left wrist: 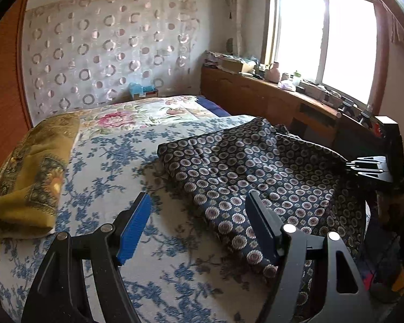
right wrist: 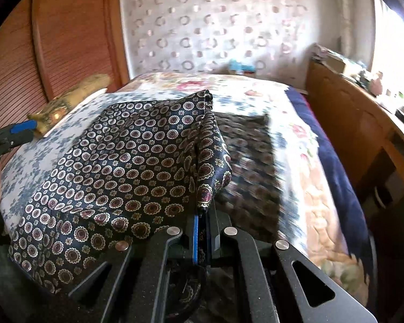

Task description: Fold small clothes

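Right tool (right wrist: 202, 231) is seen pressed together on a corner of the dark patterned garment (right wrist: 126, 161), which is lifted at lower centre of the right wrist view. Left tool (left wrist: 196, 223) is held spread above the bed (left wrist: 115, 161), gripping nothing. One fold is judged underway; the garment is draped, not yet flattened. A folded yellow-brown cloth (left wrist: 32, 177) lies at left. No containers are seen holding clothes.
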Motion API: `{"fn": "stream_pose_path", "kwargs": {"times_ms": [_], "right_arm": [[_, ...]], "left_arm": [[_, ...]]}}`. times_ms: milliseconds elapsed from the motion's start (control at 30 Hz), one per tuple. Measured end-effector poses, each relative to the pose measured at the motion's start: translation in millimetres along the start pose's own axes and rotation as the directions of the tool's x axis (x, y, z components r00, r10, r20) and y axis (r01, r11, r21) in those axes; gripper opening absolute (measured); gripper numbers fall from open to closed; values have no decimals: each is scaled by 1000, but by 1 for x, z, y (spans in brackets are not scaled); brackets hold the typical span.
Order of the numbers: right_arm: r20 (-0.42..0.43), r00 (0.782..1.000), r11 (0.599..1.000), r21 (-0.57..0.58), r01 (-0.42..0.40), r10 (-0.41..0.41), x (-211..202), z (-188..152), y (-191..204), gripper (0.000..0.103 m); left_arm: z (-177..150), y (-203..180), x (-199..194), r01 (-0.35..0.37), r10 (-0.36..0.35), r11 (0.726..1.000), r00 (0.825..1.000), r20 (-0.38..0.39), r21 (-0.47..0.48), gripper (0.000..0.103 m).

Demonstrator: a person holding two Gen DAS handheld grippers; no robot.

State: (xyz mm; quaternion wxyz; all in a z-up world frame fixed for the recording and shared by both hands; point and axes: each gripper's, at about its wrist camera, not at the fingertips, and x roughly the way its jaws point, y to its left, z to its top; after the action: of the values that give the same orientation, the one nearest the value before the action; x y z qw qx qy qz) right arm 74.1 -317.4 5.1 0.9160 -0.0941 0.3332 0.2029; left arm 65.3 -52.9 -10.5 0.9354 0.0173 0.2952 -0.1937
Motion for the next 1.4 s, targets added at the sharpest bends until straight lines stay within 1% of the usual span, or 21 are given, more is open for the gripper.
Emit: {"fn": "stream_pose_path", "kwargs": {"times_ms": [100, 200, 300, 367, 500, 600, 667, 700, 733, 767, 800, 833, 900, 933, 1067, 1200, 1367, 1400], "right_arm": [[0, 999, 999, 2, 33, -33, -13, -8, 6, 4], [0, 996, 996, 1, 86, -86, -24, -13, 15, 4], [-10, 993, 993, 9, 116, -116, -33, -20, 22, 4], [-16, 992, 992, 14, 127, -127, -34, -16, 32, 4], [-28, 992, 992, 28, 126, -125, -37, -14, 36, 4], [-18, 993, 992, 48, 115, -114, -39, -10, 39, 4], [-5, 995, 993, 64, 104, -104, -45, -11, 33, 4], [-3, 995, 993, 69, 100, -100, -46, -9, 33, 7], [1, 994, 991, 71, 110, -110, -49, -13, 31, 14], [3, 992, 990, 70, 126, -127, -47, -11, 30, 25], [3, 990, 987, 70, 143, -144, -46, -9, 31, 31], [4, 989, 987, 70, 147, -147, -43, -10, 29, 39], [8, 989, 987, 76, 145, -146, -38, -11, 27, 41], [7, 990, 986, 81, 143, -144, -36, -11, 26, 42], [-7, 992, 988, 89, 126, -126, -22, -15, 21, 45], [-40, 993, 989, 97, 112, -109, -10, -17, 12, 47], [-61, 995, 991, 111, 79, -73, -4, -19, 5, 48], [-61, 996, 991, 114, 70, -64, -3, -20, 4, 48]], "left_arm": [[-1, -7, 4, 8, -8, 1000, 1000, -12, 11, 73], [-1, -12, 9, 13, -13, 1000, 1000, -25, 16, 73], [-1, -14, 12, 16, -16, 1000, 999, -37, 18, 73], [0, -15, 15, 21, -20, 1000, 999, -43, 15, 73], [3, -16, 23, 29, -28, 1000, 998, -55, 10, 73], [6, -16, 30, 29, -28, 999, 998, -63, 20, 73], [11, -17, 35, 33, -30, 999, 997, -69, 34, 73], [13, -17, 38, 43, -40, 998, 997, -72, 39, 73], [15, -17, 41, 48, -45, 998, 996, -75, 41, 73], [17, -18, 43, 49, -45, 998, 996, -79, 45, 73], [19, -19, 46, 50, -46, 997, 996, -82, 50, 71], [21, -18, 50, 53, -49, 997, 995, -87, 53, 68], [24, -17, 60, 54, -48, 997, 993, -112, 51, 58], [25, -16, 66, 59, -53, 997, 991, -125, 47, 57], [26, -11, 87, 50, -44, 998, 983, -179, 33, 55], [24, -4, 104, 42, -41, 999, 972, -230, 1, 55], [22, -2, 110, 51, -53, 999, 965, -256, -15, 54], [21, -2, 111, 55, -58, 998, 963, -262, -17, 52]]}}
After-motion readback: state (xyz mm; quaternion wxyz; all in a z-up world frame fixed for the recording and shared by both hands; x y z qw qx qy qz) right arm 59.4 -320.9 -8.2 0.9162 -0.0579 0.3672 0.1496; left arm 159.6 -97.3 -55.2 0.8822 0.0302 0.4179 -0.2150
